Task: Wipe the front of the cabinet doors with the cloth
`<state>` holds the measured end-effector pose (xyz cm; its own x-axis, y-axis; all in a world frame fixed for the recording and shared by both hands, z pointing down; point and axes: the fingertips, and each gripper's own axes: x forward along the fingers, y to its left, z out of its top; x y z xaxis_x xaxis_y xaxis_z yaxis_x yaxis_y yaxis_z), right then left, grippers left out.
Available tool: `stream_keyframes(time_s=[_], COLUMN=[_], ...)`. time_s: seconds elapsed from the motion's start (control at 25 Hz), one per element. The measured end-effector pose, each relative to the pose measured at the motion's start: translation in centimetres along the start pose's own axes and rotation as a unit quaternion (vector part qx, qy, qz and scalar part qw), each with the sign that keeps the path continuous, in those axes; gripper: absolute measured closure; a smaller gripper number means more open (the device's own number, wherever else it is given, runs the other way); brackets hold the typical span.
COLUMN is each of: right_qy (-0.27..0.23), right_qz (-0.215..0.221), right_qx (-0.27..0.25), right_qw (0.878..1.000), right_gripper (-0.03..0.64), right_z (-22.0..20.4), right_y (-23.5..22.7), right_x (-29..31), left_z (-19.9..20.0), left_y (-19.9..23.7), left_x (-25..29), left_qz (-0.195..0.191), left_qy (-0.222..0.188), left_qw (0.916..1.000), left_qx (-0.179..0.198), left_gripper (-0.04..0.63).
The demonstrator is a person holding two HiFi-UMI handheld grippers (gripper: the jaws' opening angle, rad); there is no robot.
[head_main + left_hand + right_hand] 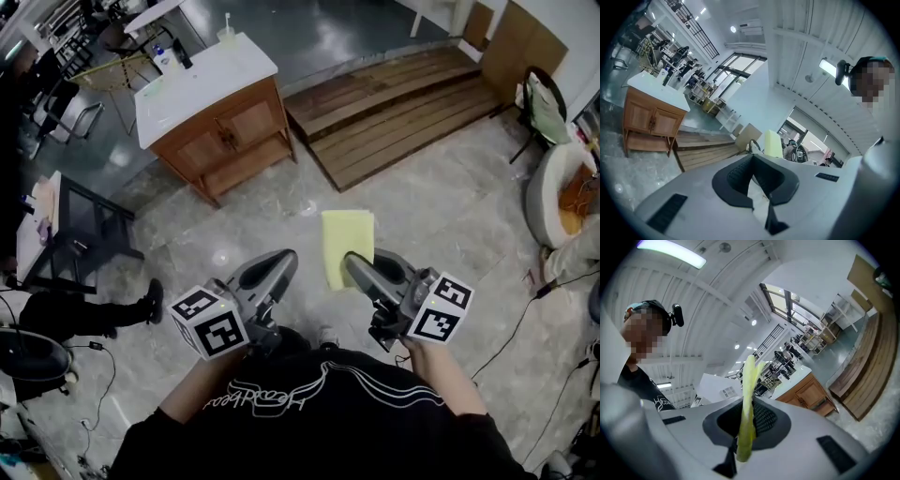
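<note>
Head view only: grey marble floor (441,216) across most of the frame, with a slatted wooden platform (394,103) at the top right. To its left stands the wooden cabinet (220,122), which has a white surface (202,80), two closed doors (230,127) and an open shelf below. Small bottles (173,56) stand on its far corner.

This view gives the layout. Both tongs are held low in front of the person, well apart from the cabinet.

Right tongs (354,264): clamped on the cloth (345,244).
- From above, the cloth is a pale yellow, flat rectangle reaching forward from the tips, over bare floor.
- The right gripper view shows the same cloth edge-on, a thin doubled strip pinched between the dark pads and rising past them. The cabinet sits far behind to the right.

Left tongs (279,261): the left gripper view shows the pads with a narrow slit between them and nothing in it. The head view cannot settle this. In the left gripper view the cloth is only a small yellow patch beyond the tongs.
</note>
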<state>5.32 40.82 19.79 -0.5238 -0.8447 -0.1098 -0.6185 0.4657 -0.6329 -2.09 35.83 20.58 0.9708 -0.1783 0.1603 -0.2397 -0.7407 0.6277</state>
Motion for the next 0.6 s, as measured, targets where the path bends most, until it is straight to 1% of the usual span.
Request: stream_keyframes(time_s=[0.2, 0.36, 0.48, 0.6], right_qy=[0.004, 0.013, 0.017, 0.033], right_qz=[0.003, 0.002, 0.008, 0.009], right_qx=[-0.017, -0.035, -0.048, -0.067], right_qw=[1.0, 0.999, 0.999, 0.997], right_gripper=[0.577, 0.577, 0.577, 0.577], right_z=[1.6, 1.9, 2.1, 2.9], right_y=[-1.4, -3.1, -4.5, -6.9], right_x=[1.6, 4.4, 6.5, 9.6], left_z=[1.9, 3.1, 4.0, 5.6], left_y=[1.8, 4.2, 6.5, 10.2], left_x=[1.1, 2.5, 3.2, 4.2], left_qz=[0.016, 0.013, 0.017, 0.027], left_qy=[-0.015, -0.019, -0.029, -0.041], left_qw=[0.9998, 0.9997, 0.9994, 0.9987], left_qx=[0.0, -0.003, 0.0, -0.011], left_gripper=[0.591, 0.591, 0.591, 0.591])
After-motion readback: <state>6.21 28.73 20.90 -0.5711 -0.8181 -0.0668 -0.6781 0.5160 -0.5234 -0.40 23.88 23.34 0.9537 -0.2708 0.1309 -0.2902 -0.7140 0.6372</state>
